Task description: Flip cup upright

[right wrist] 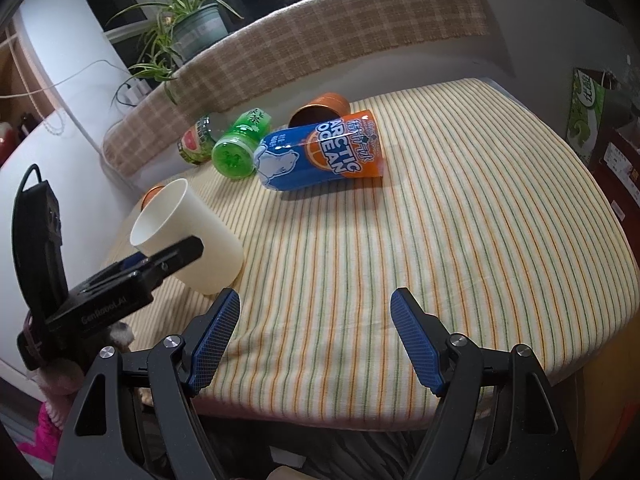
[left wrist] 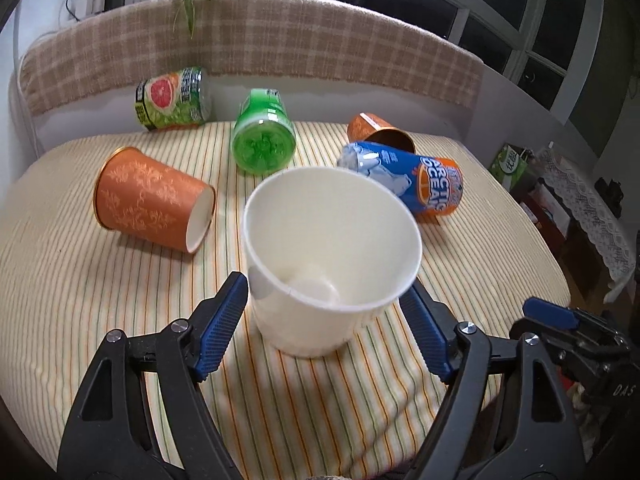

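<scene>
A white paper cup (left wrist: 328, 256) stands mouth-up but tilted on the striped tablecloth (left wrist: 100, 300), between the fingers of my left gripper (left wrist: 326, 292). The jaws are wide, with a small gap on both sides of the cup, so the gripper is open. The cup also shows in the right wrist view (right wrist: 192, 236), leaning, with the left gripper's body in front of it. My right gripper (right wrist: 316, 300) is open and empty over the cloth near the front edge. An orange patterned cup (left wrist: 152, 200) lies on its side at the left.
A blue Arctic Ocean can (left wrist: 412, 180), a green bottle (left wrist: 264, 136), a grapefruit can (left wrist: 172, 98) and another orange cup (left wrist: 380, 132) lie on their sides at the back. A checked cushion back (left wrist: 256, 40) borders the far edge. Boxes (left wrist: 516, 164) stand off the table's right.
</scene>
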